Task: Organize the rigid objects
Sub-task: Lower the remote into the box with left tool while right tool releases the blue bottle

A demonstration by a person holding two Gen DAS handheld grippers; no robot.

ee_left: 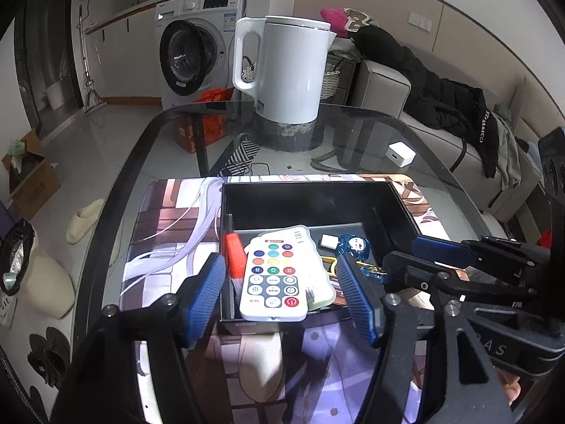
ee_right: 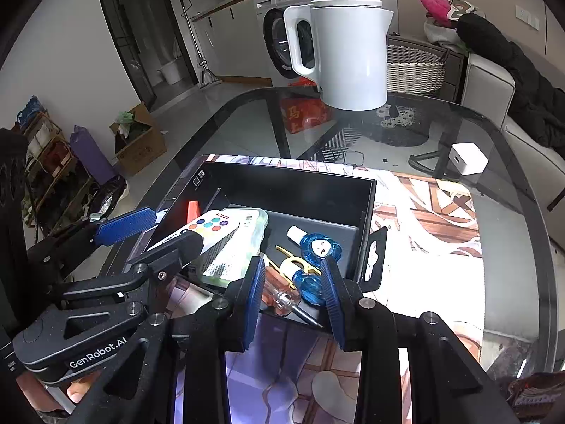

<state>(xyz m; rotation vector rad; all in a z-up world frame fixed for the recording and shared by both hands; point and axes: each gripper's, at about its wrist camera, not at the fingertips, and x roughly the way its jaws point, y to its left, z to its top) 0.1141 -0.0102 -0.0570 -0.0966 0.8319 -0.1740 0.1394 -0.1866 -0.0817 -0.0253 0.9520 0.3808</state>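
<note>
Nearest the left wrist camera, the left gripper [ee_left: 282,293] stands wide, its blue pads on either side of the white remote control [ee_left: 273,277] without pressing it. The remote lies in the black box [ee_left: 310,198] with its long axis running near to far, its near end overhanging the box's near rim and its far end resting on a pale green flat case [ee_left: 317,275]. An orange-handled tool [ee_left: 235,256] stands just beside the remote against the left wall. The right gripper [ee_right: 293,293] holds its jaws at a narrow gap over the box's near right corner; between them lie a clear orange screwdriver [ee_right: 282,296], its metal tip pointing toward the camera over the rim, and a blue glassy charm [ee_right: 319,247]; whether the pads press on either I cannot tell. A small white cap-like piece [ee_right: 295,233] sits just beyond the charm. The far half of the box floor is bare, bounded by upright black walls. The box rests on a printed mat [ee_right: 423,212] on a glass table [ee_right: 512,176] with a dark rounded rim; bare mat runs along the box's right side. Farther back stand a white charger cube [ee_right: 468,159] near the right edge and a white kettle [ee_right: 349,53], handle to the left.
</note>
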